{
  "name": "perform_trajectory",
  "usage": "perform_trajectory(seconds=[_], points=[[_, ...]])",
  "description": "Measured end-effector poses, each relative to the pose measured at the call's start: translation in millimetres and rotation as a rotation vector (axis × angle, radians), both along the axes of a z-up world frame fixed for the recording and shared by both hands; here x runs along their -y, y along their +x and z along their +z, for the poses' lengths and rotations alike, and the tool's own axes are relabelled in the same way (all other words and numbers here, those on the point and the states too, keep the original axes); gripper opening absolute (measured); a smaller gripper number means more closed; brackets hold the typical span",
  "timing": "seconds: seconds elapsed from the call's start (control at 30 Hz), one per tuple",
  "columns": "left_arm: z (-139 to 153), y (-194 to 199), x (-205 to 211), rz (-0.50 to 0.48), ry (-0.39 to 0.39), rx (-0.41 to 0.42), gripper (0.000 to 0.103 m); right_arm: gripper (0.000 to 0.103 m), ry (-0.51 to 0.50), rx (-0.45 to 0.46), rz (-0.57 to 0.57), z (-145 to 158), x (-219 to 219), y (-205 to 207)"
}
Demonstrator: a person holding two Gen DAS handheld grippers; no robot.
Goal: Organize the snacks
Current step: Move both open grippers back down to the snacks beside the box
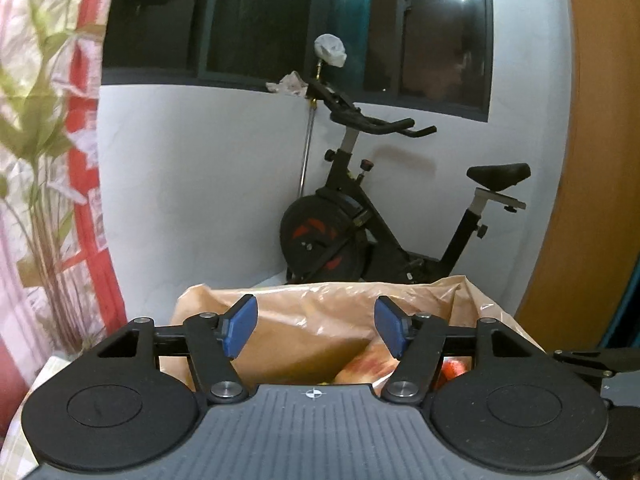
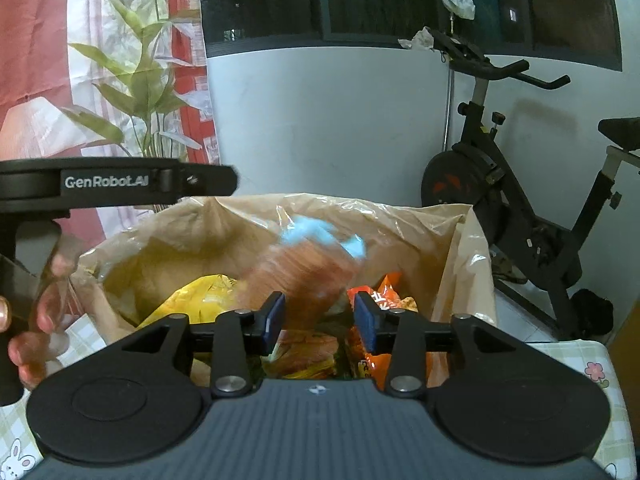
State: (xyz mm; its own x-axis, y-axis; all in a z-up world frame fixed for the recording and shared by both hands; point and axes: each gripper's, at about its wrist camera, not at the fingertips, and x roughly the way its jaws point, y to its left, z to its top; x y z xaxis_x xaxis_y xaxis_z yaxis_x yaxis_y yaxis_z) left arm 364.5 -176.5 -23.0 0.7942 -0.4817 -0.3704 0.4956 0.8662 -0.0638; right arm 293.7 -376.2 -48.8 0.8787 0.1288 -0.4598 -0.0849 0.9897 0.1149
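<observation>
Hovering above bag rim (image 2: 256, 204): right gripper (image 2: 319, 318) fingers parted around blurred snack (image 2: 308, 272); left gripper (image 1: 316, 326) fingers wide, empty.

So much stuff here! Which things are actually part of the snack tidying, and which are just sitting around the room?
Part of the job:
- tan plastic bag
- yellow snack packet
- orange snack packet
- blurred brown packet with blue top, between the right gripper fingers
- left gripper, open

Just lying about:
- exercise bike
- leafy curtain
- window
</observation>
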Motion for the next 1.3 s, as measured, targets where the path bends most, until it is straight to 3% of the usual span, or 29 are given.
perform_trajectory(seconds=[0.33, 0.63, 0.9, 1.03, 1.3], points=[[9, -37, -70, 0.066, 0.005, -0.063, 0.067, 0.042, 0.042, 0.019, 0.042, 14, -17, -36], [-22, -91, -126, 0.087, 0.059, -0.14, 0.068, 0.045, 0.103, 0.038, 0.089, 7, -38, -83], [-72, -126, -147, 0.121, 0.052, -0.233, 0.068, 0.045, 0.087, -0.028, 0.132, -26, -58, -114], [-91, -135, -147, 0.132, 0.047, -0.266, 0.068, 0.046, 0.081, -0.105, 0.157, -53, -64, -124], [-112, -150, -135, 0.113, 0.075, -0.279, 0.068, 0.046, 0.083, -0.206, 0.128, -88, -62, -129]])
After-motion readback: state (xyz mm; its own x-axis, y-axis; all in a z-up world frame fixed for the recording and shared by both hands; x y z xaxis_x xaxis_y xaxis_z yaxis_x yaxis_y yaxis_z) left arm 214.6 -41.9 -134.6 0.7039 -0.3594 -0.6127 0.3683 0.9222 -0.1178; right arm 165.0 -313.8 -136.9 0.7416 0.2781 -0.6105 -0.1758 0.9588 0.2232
